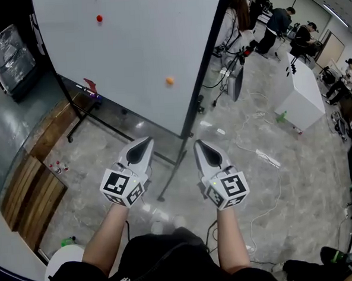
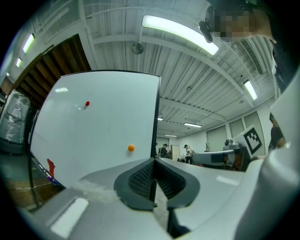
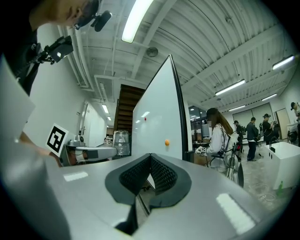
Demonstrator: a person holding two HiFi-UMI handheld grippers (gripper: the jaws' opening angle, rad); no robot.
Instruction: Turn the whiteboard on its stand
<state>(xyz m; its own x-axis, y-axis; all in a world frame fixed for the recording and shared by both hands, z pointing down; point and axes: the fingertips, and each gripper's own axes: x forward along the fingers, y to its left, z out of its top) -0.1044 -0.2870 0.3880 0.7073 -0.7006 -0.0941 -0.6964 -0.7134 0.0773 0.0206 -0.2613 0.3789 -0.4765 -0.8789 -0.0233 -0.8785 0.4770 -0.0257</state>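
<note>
The whiteboard (image 1: 129, 51) stands on a black wheeled stand (image 1: 167, 185) straight ahead, with a red magnet (image 1: 99, 18) and an orange magnet (image 1: 169, 80) on its face. Its black right edge (image 1: 204, 70) runs down between my two grippers. My left gripper (image 1: 145, 140) is shut and empty, a short way in front of the board's lower edge. Just right of that edge is my right gripper (image 1: 198, 142), also shut and empty. In the left gripper view the whiteboard (image 2: 103, 126) fills the left, behind the left gripper (image 2: 154, 161). The right gripper view has the whiteboard (image 3: 159, 122) edge-on beyond the right gripper (image 3: 150, 155).
Cables (image 1: 260, 155) trail over the floor at the right. A white cabinet (image 1: 304, 96) and several people (image 1: 276, 24) are further back. A person in white (image 3: 218, 136) stands near the board's far side. A wooden platform (image 1: 33, 193) with small bottles (image 1: 57, 168) lies at the left.
</note>
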